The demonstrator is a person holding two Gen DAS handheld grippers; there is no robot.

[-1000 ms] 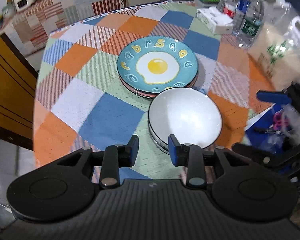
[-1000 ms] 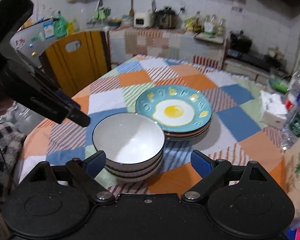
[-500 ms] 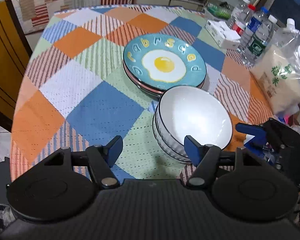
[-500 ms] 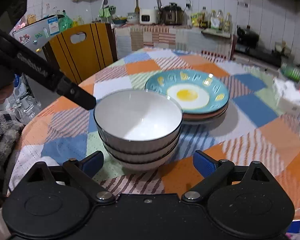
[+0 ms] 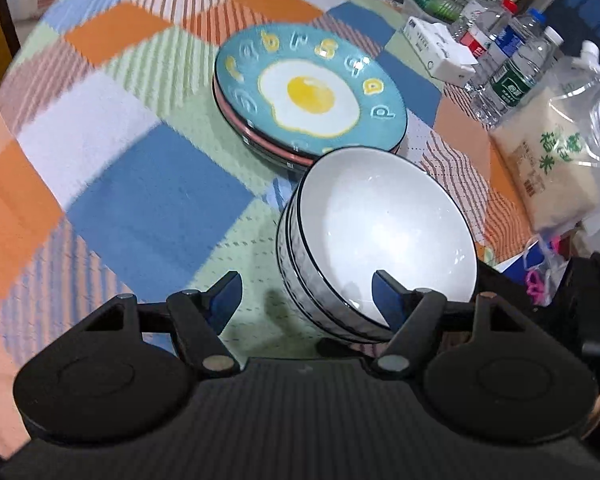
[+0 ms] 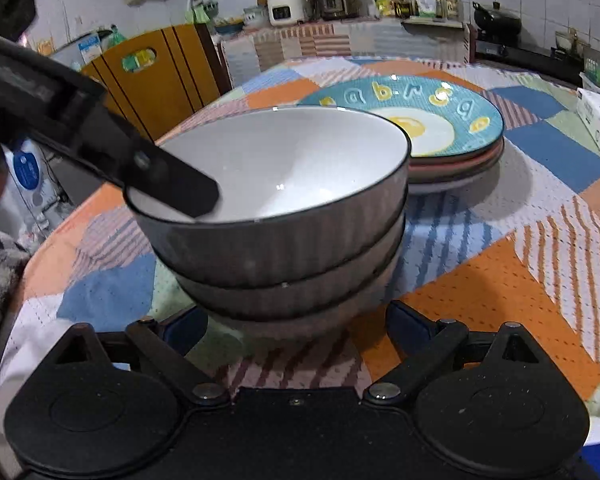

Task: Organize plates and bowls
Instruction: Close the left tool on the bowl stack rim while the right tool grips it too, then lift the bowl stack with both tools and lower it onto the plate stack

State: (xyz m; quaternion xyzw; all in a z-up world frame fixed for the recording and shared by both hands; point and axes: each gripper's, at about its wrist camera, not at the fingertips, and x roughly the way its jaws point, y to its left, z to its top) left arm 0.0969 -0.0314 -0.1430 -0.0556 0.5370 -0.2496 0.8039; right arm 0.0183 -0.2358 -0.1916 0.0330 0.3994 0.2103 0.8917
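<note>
Three white ribbed bowls with dark rims (image 5: pixel 384 232) (image 6: pixel 284 208) stand stacked on the patchwork tablecloth. Touching them from behind is a pile of plates (image 5: pixel 312 92) (image 6: pixel 456 128) topped by a teal plate with a fried egg picture. My left gripper (image 5: pixel 306 294) is open and straddles the top bowl's near rim, one finger (image 6: pixel 172 184) inside the bowl and the other outside, clear of the wall. My right gripper (image 6: pixel 298 326) is open low at the table, a finger on either side of the bottom bowl's base, neither touching it.
Water bottles (image 5: pixel 512 68), a white tissue box (image 5: pixel 440 54) and a bag of rice (image 5: pixel 556 160) stand at the table's far right. A wooden chair back (image 6: pixel 156 80) stands beyond the table edge (image 6: pixel 40 264), with a kitchen counter (image 6: pixel 340 36) behind.
Both grippers have come down and closer to the bowl stack. The left jaws spread from narrow to wide and now sit over the top bowl's rim. The right jaws stayed wide.
</note>
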